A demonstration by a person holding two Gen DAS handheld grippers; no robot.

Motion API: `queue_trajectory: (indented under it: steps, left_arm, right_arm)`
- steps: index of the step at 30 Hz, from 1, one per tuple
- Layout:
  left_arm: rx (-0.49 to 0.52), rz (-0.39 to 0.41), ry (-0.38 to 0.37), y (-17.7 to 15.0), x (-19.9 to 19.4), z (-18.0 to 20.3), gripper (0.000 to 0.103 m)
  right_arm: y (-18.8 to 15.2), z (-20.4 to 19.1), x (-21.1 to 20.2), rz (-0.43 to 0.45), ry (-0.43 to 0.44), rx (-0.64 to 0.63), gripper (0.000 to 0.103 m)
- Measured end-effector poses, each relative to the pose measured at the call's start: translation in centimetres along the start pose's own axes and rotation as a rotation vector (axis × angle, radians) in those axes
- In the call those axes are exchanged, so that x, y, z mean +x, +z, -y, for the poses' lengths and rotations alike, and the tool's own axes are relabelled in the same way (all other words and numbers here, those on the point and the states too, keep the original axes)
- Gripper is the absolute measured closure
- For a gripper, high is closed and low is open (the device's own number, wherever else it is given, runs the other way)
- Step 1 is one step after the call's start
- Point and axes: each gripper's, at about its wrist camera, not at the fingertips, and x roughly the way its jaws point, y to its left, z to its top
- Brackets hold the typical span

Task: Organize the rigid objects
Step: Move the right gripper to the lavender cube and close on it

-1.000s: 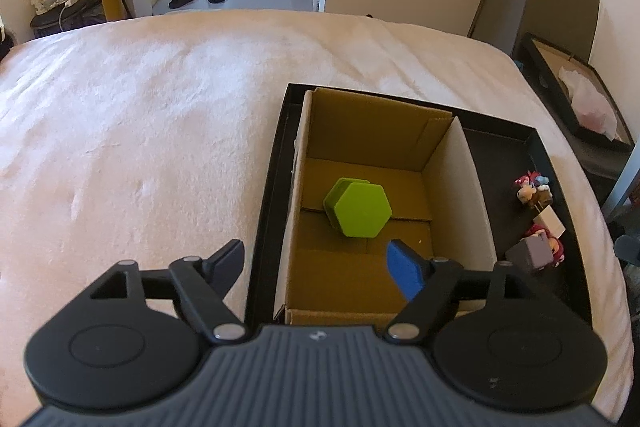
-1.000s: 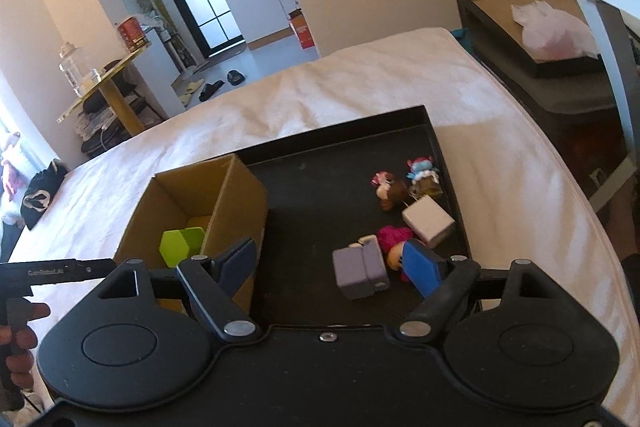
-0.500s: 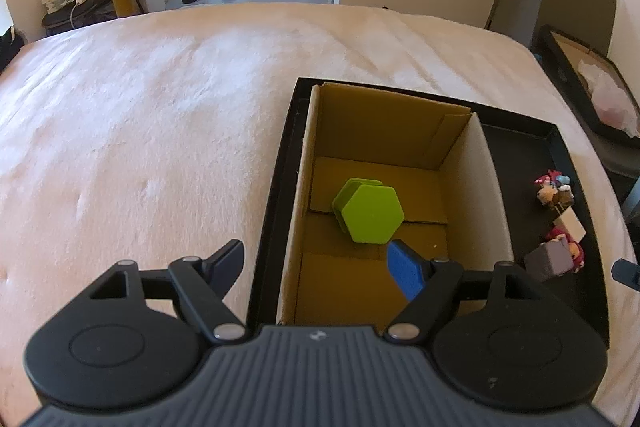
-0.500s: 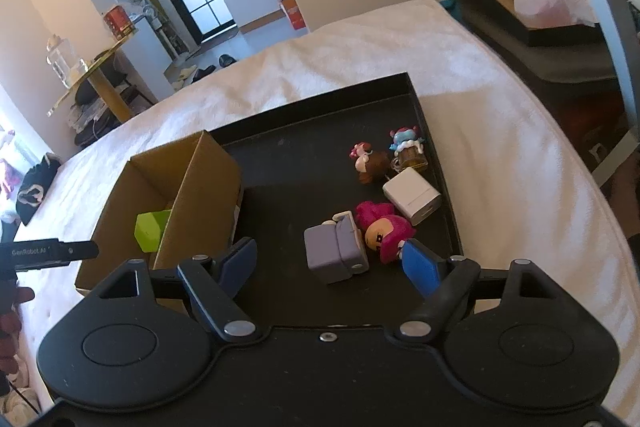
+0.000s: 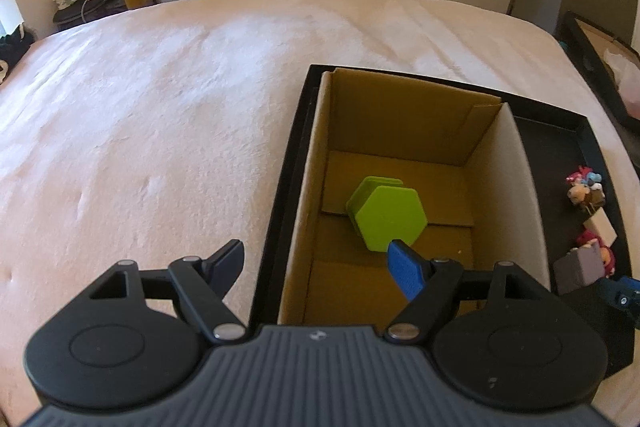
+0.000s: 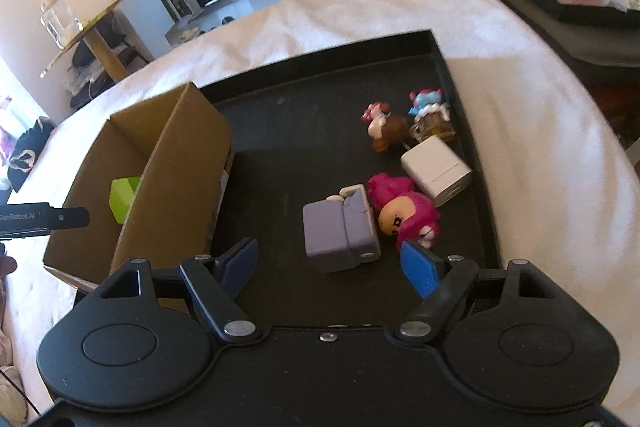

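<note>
1. The right gripper (image 6: pixel 333 262) hangs with its jaws spread wide and nothing between them, above the near edge of the shallow black tray (image 6: pixel 440 45); its two blue pads flank a lilac block-shaped toy (image 6: pixel 338 233).
2. The left gripper (image 5: pixel 316 261) is likewise spread and holds nothing, straddling the near left corner of the open brown cardboard box (image 5: pixel 408 119).
3. One box stands in the tray's left half, its long axis running from near edge to far edge.
4. One lime-green hexagonal plastic prism (image 5: pixel 386 219) lies on the box floor near the middle, a flat six-sided face turned up toward the left camera.
5. Five small rigid pieces sit along the tray's right edge: the lilac toy, a glossy pink-haired figurine (image 6: pixel 404 213) lying on its side and touching it, a white cube charger (image 6: pixel 436 169), a brown-bodied figurine (image 6: pixel 386 131), and a blue-haired figurine (image 6: pixel 430 115) at the far end.
6. The tray rests on a cream, nubbly blanket (image 5: pixel 160 131).
</note>
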Motion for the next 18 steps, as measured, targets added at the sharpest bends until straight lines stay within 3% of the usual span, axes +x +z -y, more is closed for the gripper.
queue_trajectory:
  steps: [4, 8, 10, 11, 12, 13, 18]
  left_arm:
    - [0.010, -0.005, 0.004, -0.3, 0.6, 0.0, 0.026]
    - [-0.006, -0.016, -0.003, -0.7, 1.1, -0.3, 0.029]
    - [-0.011, -0.007, -0.007, -0.7, 1.0, -0.4, 0.031]
    - [-0.011, -0.005, -0.008, -0.7, 1.0, -0.4, 0.033]
    - [-0.011, -0.002, -0.009, -0.7, 1.0, -0.4, 0.033]
    - [-0.012, 0.000, -0.011, -0.7, 1.0, -0.4, 0.034]
    - [-0.018, 0.003, -0.017, -0.7, 1.0, -0.5, 0.034]
  right_arm:
    - [-0.1, -0.5, 1.6, -0.033, -0.009, -0.023, 0.030]
    - [-0.3, -0.9, 2.9, -0.055, -0.057, -0.051, 0.043]
    - [-0.3, -1.1, 3.1, -0.047, -0.072, -0.077, 0.062]
    - [-0.2, -1.0, 3.1, -0.048, -0.048, -0.071, 0.087]
    - [0.0, -0.9, 3.2, -0.060, -0.051, -0.062, 0.099]
    - [0.1, -0.8, 3.1, -0.059, -0.066, -0.059, 0.103]
    - [0.6, -0.7, 2.5, -0.052, -0.066, -0.069, 0.103]
